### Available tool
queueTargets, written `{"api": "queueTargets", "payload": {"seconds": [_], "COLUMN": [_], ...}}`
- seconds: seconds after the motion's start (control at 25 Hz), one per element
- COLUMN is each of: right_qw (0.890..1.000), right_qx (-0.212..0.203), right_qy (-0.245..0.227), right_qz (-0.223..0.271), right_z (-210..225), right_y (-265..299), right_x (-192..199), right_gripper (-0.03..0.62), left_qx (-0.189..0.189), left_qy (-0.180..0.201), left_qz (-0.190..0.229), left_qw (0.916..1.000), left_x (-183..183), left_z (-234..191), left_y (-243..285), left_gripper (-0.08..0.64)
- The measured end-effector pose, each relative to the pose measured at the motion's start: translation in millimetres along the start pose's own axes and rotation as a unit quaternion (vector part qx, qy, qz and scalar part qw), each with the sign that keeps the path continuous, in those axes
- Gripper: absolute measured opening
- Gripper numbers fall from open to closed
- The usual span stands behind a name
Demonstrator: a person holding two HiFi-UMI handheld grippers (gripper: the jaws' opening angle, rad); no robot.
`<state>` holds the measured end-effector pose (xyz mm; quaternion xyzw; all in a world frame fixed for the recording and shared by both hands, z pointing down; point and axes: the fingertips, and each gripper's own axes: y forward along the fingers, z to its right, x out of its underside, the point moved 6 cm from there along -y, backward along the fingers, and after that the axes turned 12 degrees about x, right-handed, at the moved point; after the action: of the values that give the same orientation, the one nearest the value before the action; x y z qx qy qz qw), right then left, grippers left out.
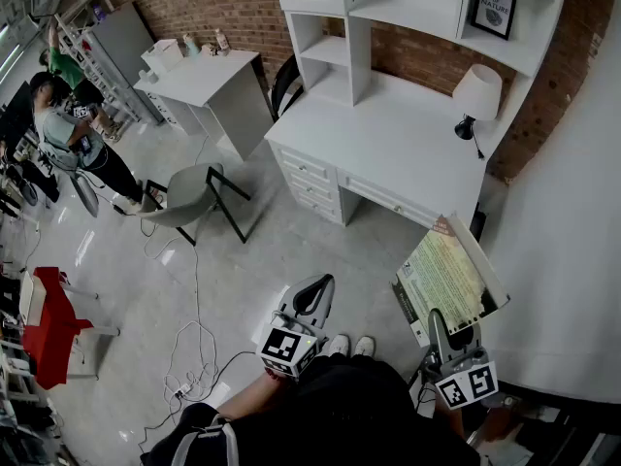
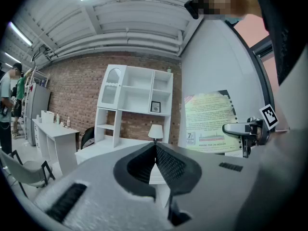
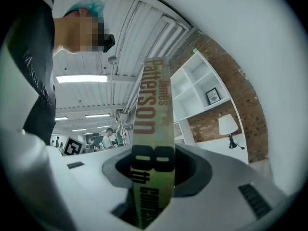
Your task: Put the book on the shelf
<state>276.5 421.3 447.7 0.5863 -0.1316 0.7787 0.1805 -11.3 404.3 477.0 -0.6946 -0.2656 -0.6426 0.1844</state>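
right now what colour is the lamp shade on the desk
The lamp shade is plain white; the head view shows it best.

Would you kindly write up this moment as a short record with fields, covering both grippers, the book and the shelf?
right gripper: shut on the book, spine between the jaws
book: yellow-green cover, held in the air, not yet on the shelf
left gripper: shut, nothing between the jaws
shelf: white, stands on the desk against a brick wall
desk: white, a lamp on it
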Motion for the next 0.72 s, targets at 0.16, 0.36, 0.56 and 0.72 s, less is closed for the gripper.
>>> {"api": "queueTargets", "payload": {"seconds": [0.16, 0.36, 0.56, 0.72], "right_qw": [1.0, 1.0, 1.0, 1.0], "right_qx": [0.002, -0.005, -0.006, -0.013], "right_qy": [0.002, 0.002, 0.004, 0.005], "right_qz": [0.004, 0.011, 0.02, 0.019], "right_z": [-4, 3, 13, 18], "right_y": [-3, -9, -3, -3], "right_x": [-3, -3, 4, 5], "right_gripper": [0.164, 0.164, 0.164, 0.164], "left_qx": [0.001, 0.0, -0.011, -0.029], "left_qy": [0.005, 0.015, 0.031, 0.024], "left_qz": [-0.006, -0.012, -0.005, -0.006], "left_qw": [1.0, 0.9998, 0.9995, 0.9993], "left_x": [-4, -7, -9, -5], "left_z": [0, 13, 16, 19], "left_y": [-2, 0, -2, -5], "left_gripper": [0.018, 0.018, 0.018, 0.018]}}
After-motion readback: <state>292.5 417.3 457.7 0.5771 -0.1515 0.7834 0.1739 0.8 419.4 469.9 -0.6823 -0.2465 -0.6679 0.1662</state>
